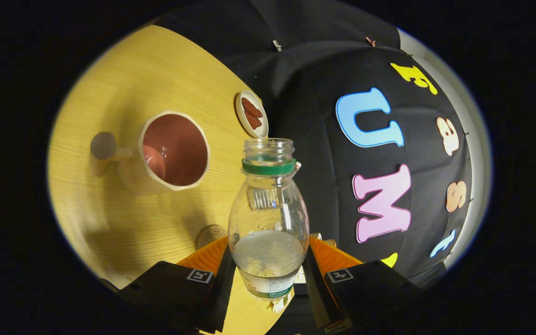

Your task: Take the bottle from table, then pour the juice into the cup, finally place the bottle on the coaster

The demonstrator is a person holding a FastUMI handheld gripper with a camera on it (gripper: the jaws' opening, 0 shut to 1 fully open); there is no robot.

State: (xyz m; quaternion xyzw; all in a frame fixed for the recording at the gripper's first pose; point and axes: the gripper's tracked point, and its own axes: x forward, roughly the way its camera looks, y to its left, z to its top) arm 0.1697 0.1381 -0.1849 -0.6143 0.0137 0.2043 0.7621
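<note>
The gripper (269, 260) is clamped on the bottle (268, 218), one finger pressed against each side of its lower body. The bottle is clear plastic, uncapped, with a green ring below its open mouth and a pale liquid pooled low inside, near the fingers. The cup (173, 151), with its reddish inside facing the camera, stands on the wooden table (123, 83) beside the bottle's neck. A small round coaster (251, 114) lies just beyond the bottle's mouth, near the table's edge.
</note>
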